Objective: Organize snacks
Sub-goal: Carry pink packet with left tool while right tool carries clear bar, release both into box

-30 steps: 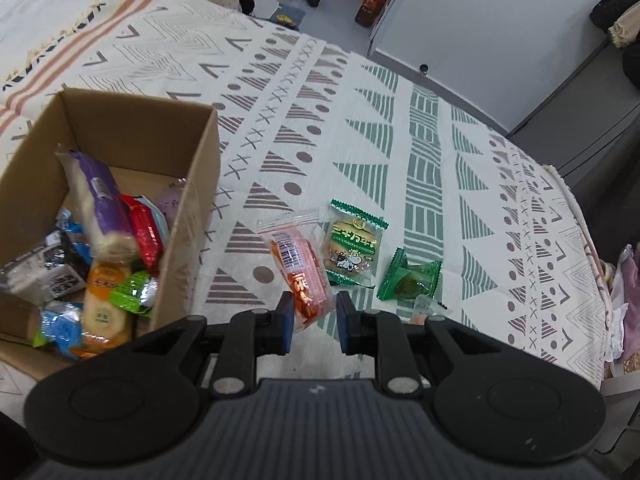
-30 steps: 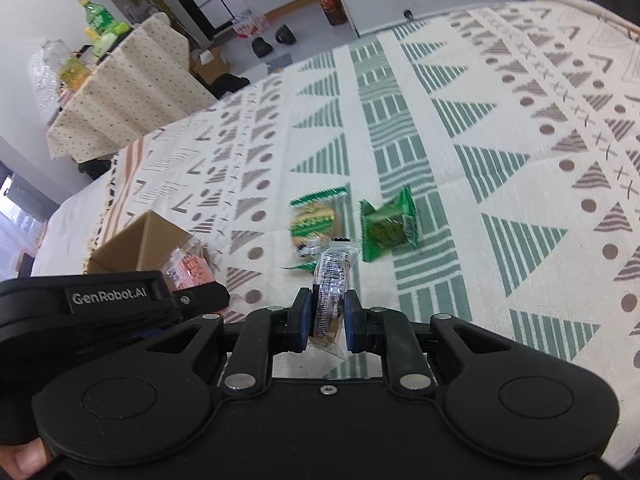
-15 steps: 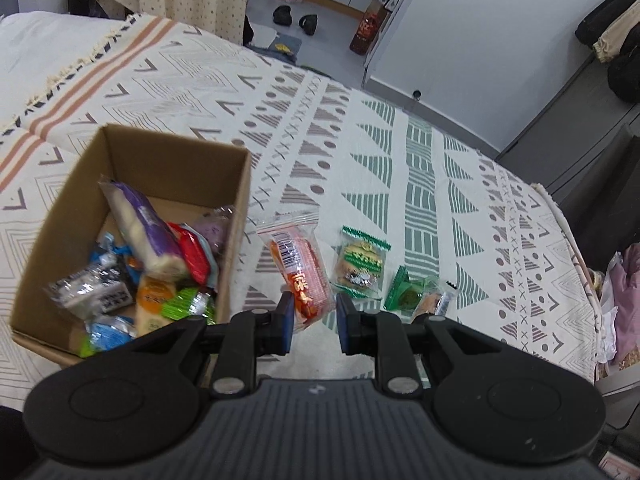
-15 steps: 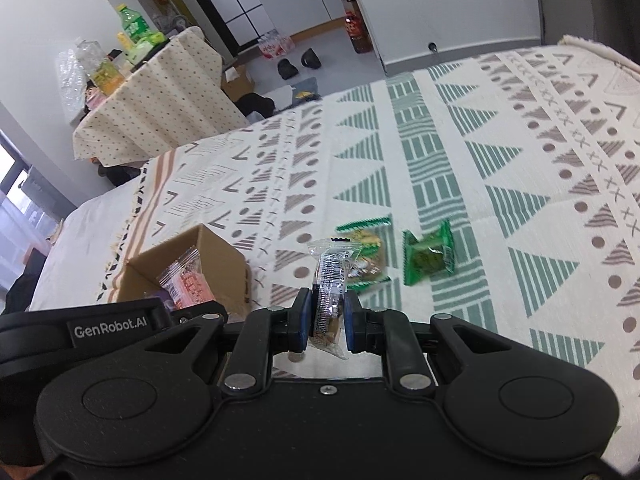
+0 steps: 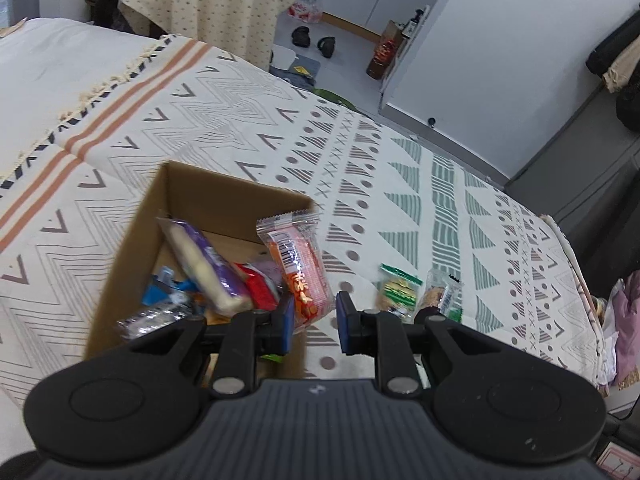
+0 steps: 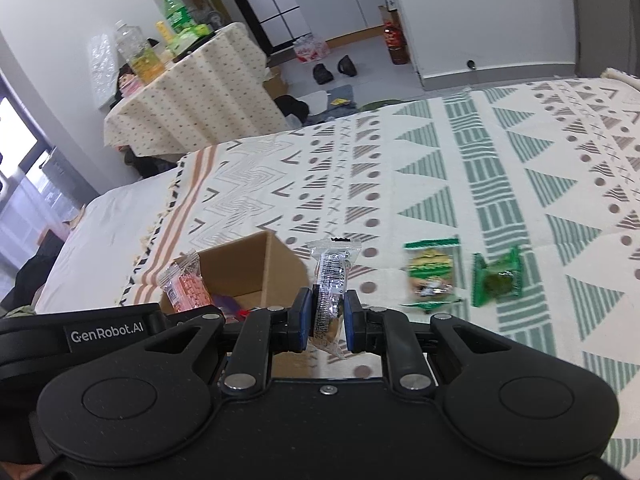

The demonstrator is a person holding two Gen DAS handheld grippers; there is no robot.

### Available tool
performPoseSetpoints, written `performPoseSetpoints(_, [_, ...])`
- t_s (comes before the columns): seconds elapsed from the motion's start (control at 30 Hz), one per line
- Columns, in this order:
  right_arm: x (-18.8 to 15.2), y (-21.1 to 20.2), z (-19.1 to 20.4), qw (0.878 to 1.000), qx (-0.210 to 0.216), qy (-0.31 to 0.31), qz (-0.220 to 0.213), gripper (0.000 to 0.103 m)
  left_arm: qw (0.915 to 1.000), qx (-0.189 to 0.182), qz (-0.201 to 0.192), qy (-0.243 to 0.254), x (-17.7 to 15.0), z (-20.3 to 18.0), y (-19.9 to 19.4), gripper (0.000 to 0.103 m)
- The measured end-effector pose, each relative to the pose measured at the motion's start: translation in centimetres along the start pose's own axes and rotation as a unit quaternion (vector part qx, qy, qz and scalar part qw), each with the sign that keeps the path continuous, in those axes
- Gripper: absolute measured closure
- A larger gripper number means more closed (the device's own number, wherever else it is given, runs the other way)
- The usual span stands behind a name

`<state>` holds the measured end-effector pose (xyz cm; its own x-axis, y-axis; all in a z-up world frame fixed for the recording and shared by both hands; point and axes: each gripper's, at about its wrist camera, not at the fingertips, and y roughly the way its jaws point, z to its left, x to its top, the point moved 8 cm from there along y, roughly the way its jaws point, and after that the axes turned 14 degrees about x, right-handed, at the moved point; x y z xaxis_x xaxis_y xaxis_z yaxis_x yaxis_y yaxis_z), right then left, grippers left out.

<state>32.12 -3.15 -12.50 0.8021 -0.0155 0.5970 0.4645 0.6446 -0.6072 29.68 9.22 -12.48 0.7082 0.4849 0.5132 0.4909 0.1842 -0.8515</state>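
Our left gripper (image 5: 312, 317), now apart, releases the orange packet (image 5: 299, 268) over the snack-filled box (image 5: 132, 240); our right gripper (image 6: 328, 318) clamps a clear packet (image 6: 332, 280).

Home interior — lived-in room

Patterned fringed blanket (image 5: 248, 128) over a bed; cloth-draped side table (image 6: 188, 96) with drink bottles (image 6: 172, 10); shoes (image 6: 334, 70) on tiled floor; white cabinets (image 6: 340, 0) — domestic furnishings throughout.

one cardboard box (image 5: 132, 236); two snack packets held up off the blanket, an orange-red one (image 5: 300, 268) and a clear one (image 6: 332, 276); two green-trimmed packets lying on the blanket (image 6: 430, 276) (image 6: 498, 280); several packets heaped in the box, too jumbled to count
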Motion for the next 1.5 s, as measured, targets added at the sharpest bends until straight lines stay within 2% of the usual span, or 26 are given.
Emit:
performPoseSetpoints(0.33, [-0.1,2.2,3.0,1.0,0.013,-0.014,0.012,0.086,0.9996,0.014,0.006,-0.025,1.3,4.2,0.7,0.082])
performPoseSetpoints(0.63, [0.0,3.4,4.9,0.999,0.02,-0.021,0.014,0.086,0.999,0.027,0.015,-0.034,2.2,6.3,1.3,0.081])
performPoseSetpoints(0.77, [0.4,3.8,5.7,0.999,0.024,-0.028,0.013,0.086,0.9979,0.039,0.023,-0.046,2.4,7.3,1.4,0.075])
performPoseSetpoints(0.87, [0.8,4.0,6.5,0.999,0.031,-0.034,0.01,0.085,0.9973,0.044,0.025,-0.052,2.4,8.0,1.4,0.064])
performPoseSetpoints(0.9, [0.9,4.0,6.8,0.999,0.036,-0.036,0.008,0.083,0.9971,0.048,0.024,-0.053,2.3,8.1,1.3,0.059])
performPoseSetpoints(0.97, [1.2,3.9,7.1,0.999,0.037,-0.039,0.0,0.072,0.9969,0.053,0.021,-0.054,2.2,8.4,1.2,0.054])
performPoseSetpoints(1.0, [1.3,3.8,7.1,0.999,0.038,-0.038,-0.002,0.06,0.9967,0.055,0.022,-0.055,2.1,8.5,1.2,0.052])
performPoseSetpoints(1.03, [1.3,3.6,7.0,0.999,0.039,-0.037,-0.007,0.054,0.9967,0.056,0.022,-0.055,2.1,8.5,1.1,0.05])
performPoseSetpoints(1.2, [0.8,2.6,5.3,0.999,0.028,-0.019,-0.011,0.054,0.9951,0.078,0.019,-0.057,1.8,8.7,1.0,0.026])
performPoseSetpoints(1.5, [-0.2,0.4,2.2,1.0,-0.001,0.002,-0.023,0.038,0.9955,0.081,0.028,-0.04,0.6,7.0,1.0,0.017])
